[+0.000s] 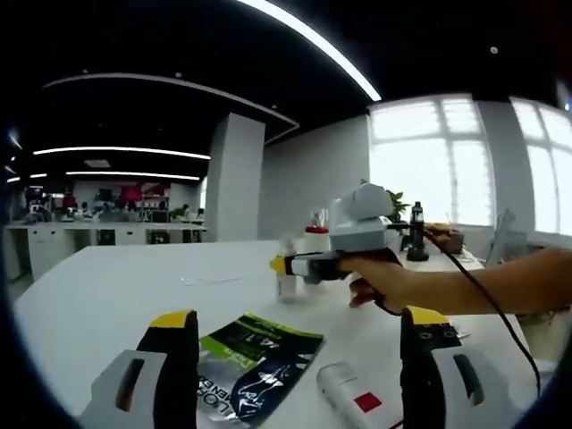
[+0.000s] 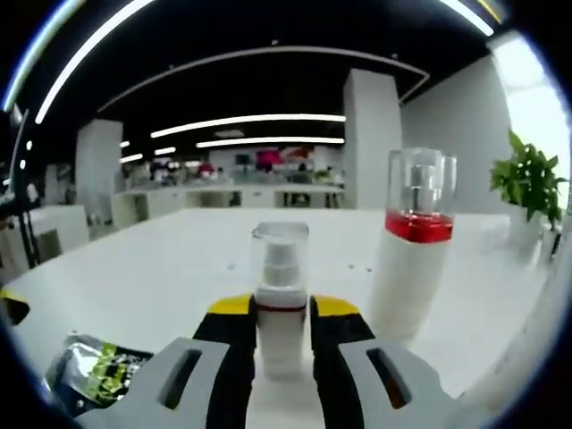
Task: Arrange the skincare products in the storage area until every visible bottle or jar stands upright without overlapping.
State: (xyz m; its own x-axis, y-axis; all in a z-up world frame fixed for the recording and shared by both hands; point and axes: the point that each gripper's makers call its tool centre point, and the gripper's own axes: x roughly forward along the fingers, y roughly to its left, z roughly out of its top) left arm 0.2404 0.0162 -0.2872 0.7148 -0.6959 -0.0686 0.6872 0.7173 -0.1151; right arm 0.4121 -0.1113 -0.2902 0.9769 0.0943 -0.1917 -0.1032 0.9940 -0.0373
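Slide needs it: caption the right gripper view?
Right gripper clamps a small pump bottle upright beside a taller red-banded bottle on the white table.

I am working in an open-plan office. Beyond the white table [image 1: 134,286], rows of desks with monitors [image 1: 107,214] stand under long ceiling light strips [image 1: 313,40]. A square white column [image 1: 234,179] rises behind the table, with large windows [image 1: 429,161] and a potted plant [image 2: 527,183] to its right.

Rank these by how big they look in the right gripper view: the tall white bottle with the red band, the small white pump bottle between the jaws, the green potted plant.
1. Tall white bottle with red band.
2. Small white pump bottle, though nearer the camera.
3. Green potted plant, farther off, so unsure.
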